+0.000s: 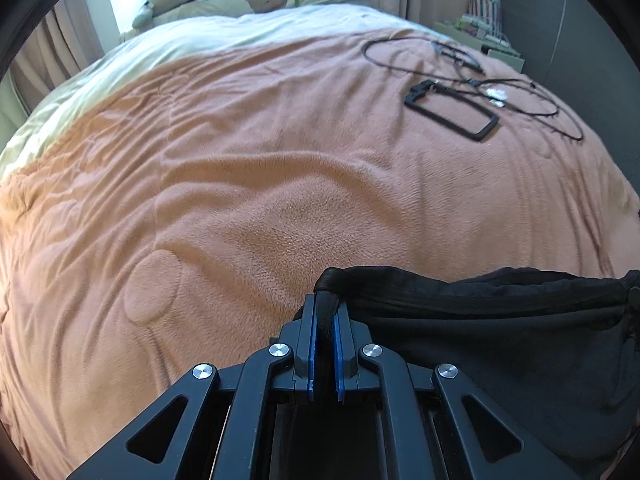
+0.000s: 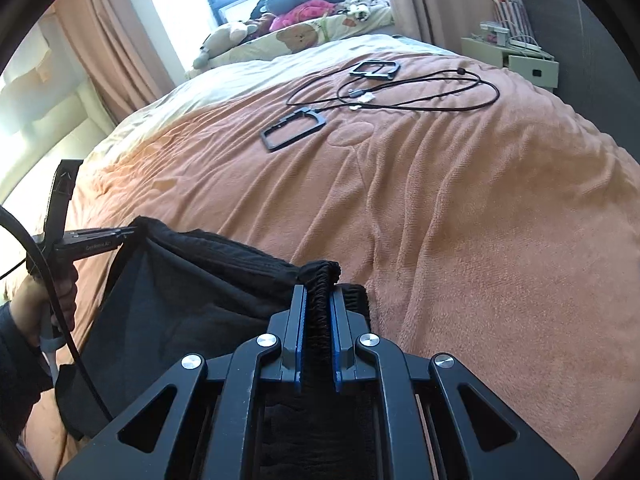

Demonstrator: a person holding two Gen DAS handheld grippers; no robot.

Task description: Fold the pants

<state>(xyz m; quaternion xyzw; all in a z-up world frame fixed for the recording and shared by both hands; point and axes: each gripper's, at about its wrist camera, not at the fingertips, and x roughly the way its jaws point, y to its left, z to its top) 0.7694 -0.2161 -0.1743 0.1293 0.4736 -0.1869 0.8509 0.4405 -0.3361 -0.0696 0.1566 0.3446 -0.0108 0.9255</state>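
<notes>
Waistband fabric of the black soft pants (image 1: 480, 340) is pinched between the pressed-together jaws of the left claw (image 1: 325, 312), above the peach fleece bed cover (image 1: 280, 160); this corner is best kept taut and level with the other.

From the right wrist, the gathered elastic waistband is seen clamped in the right claw (image 2: 318, 304), the pants (image 2: 192, 280) hanging between both claws. Black cables (image 2: 400, 96) ahead should be avoided when laying down.

The left gripper (image 1: 326, 312) points steeply down, its blue pads clamped on a fold of the pants (image 1: 480, 320). The right gripper (image 2: 318, 304) tilts down less, pinching the gathered waistband. At nine o'clock in the right view, a sleeved hand (image 2: 48, 300) grips the left handle.
</notes>
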